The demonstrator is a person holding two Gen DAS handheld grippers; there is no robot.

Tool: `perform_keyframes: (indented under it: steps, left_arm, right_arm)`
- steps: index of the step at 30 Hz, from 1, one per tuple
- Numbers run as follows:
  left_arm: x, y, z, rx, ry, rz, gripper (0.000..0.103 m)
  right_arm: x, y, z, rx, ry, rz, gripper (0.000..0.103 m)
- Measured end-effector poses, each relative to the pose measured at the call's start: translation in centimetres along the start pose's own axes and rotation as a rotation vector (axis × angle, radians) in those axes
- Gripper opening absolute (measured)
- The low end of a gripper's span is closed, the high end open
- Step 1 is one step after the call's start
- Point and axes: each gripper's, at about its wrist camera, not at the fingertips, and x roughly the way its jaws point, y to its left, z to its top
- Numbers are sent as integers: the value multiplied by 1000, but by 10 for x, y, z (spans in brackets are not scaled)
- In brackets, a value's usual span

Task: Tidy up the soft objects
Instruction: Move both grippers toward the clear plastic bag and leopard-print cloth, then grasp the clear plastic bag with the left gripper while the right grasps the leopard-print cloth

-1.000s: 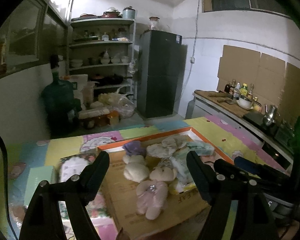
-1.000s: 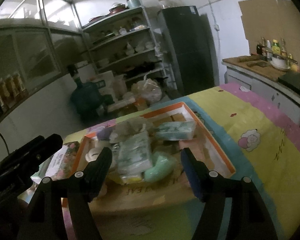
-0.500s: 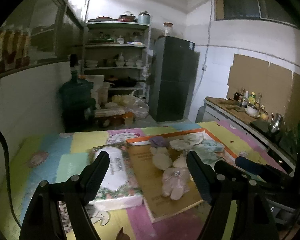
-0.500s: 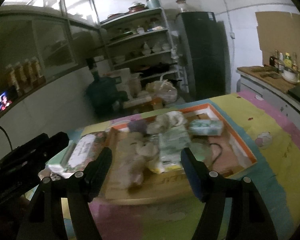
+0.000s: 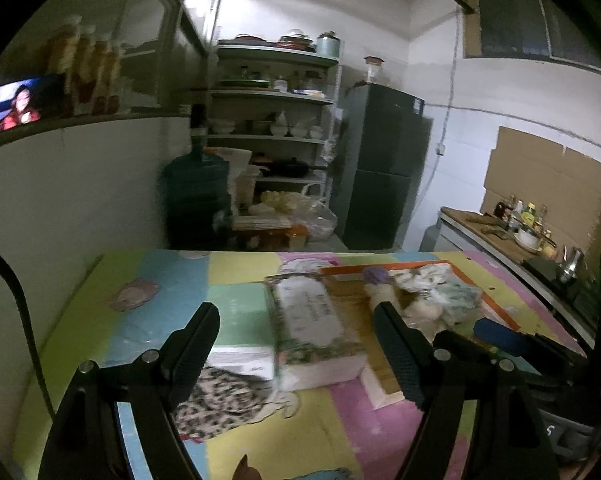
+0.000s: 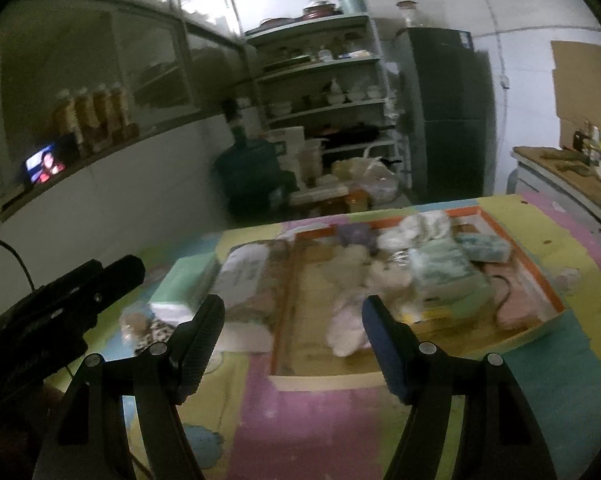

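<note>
The right gripper [image 6: 292, 334] hangs with jaws wide and empty above the near edge of the patchwork-covered table [image 6: 308, 420], where an orange-rimmed tray [image 6: 516, 248] holds a pink plush toy [image 6: 346, 326] and tissue packs [image 6: 444, 276], a floral tissue pack [image 6: 244, 276] just beside its left rim.

On the counter [image 5: 100, 320], a shallow tray [image 6: 536, 280] lies to the right, with plush toys [image 6: 352, 276] and tissue packs [image 6: 444, 276] heaped in it. Just left of the tray, touching its edge, lies a wrapped tissue pack [image 5: 312, 320]; left of that sits a small box [image 5: 236, 320], and before the box a patterned cloth [image 5: 216, 404] (partly under the box's near edge, it seems). Behind the counter, on the floor, a water jug [image 5: 196, 196] stands left of a shelf rack [image 5: 276, 120], with a fridge [image 5: 384, 168] to the rack's right.
</note>
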Motion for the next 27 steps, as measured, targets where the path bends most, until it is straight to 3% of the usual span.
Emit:
perform_keyframes:
  steps: [19,27]
  left_arm:
    - [-13,110,-20,-167,21,109,79]
    - [-2,137,-29,-201,56,108,79]
  right_arm:
    - [50,80,-20,-129,107,100,73]
    - [81,101,-34,-163,177,143,73]
